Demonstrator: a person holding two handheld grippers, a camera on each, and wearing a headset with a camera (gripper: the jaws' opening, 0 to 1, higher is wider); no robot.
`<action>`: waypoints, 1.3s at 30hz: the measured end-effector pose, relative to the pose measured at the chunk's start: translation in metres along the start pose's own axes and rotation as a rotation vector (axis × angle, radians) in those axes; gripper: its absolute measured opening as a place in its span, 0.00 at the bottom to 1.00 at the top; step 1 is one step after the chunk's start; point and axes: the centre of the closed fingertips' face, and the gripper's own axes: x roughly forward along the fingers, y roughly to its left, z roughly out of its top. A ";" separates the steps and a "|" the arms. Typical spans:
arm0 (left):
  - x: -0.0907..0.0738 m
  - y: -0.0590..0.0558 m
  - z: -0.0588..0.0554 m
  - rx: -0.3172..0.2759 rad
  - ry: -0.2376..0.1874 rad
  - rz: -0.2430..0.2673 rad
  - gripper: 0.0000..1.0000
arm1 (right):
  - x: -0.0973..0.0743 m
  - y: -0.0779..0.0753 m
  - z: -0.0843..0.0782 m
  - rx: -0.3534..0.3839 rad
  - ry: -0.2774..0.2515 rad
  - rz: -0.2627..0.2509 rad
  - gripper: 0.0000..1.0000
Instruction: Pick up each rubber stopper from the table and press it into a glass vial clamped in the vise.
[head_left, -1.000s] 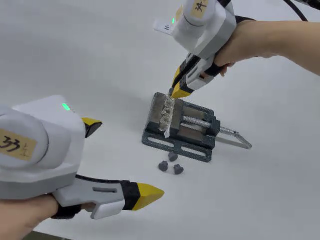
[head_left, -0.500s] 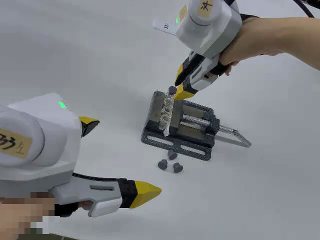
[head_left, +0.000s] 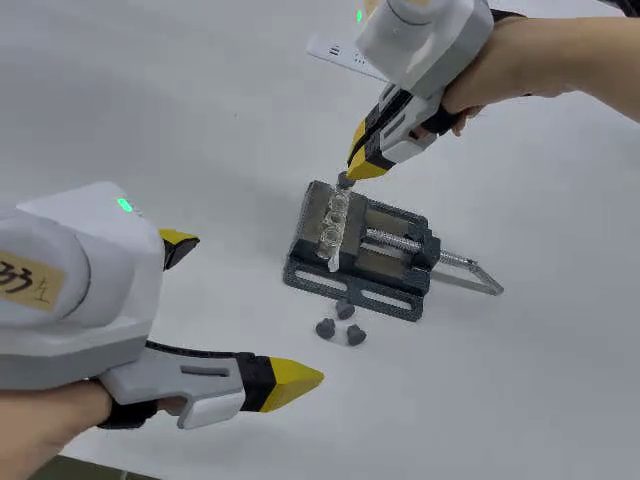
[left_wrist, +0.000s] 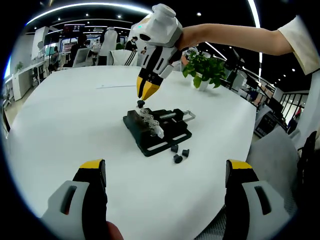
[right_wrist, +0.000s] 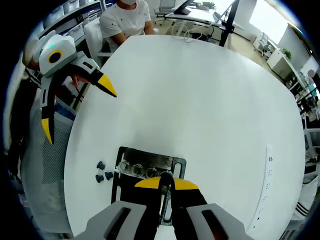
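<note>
Label (head_left: 25, 285) "33" on left hand-held gripper (head_left: 248, 309)

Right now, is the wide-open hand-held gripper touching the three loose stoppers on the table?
Apart. The head view shows bare table between the left hand-held gripper and the loose stoppers.

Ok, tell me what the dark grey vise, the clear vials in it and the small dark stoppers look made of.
Dark grey vise: metal, matte dark coat, bare shiny screw.
Clear vials: likely glass, see-through with glints; clear plastic not excluded.
Small dark stoppers: apparently rubber, dull grey, no shine.
</note>
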 end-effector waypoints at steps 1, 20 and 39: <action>0.000 0.000 0.000 -0.001 0.001 0.001 0.99 | 0.000 0.002 0.000 0.002 0.000 0.003 0.02; 0.004 0.001 -0.005 -0.014 0.013 -0.007 0.99 | 0.004 0.006 -0.002 -0.019 0.024 0.019 0.00; 0.011 0.002 -0.002 -0.029 0.019 -0.015 0.99 | 0.008 0.000 -0.001 -0.053 0.077 0.012 0.00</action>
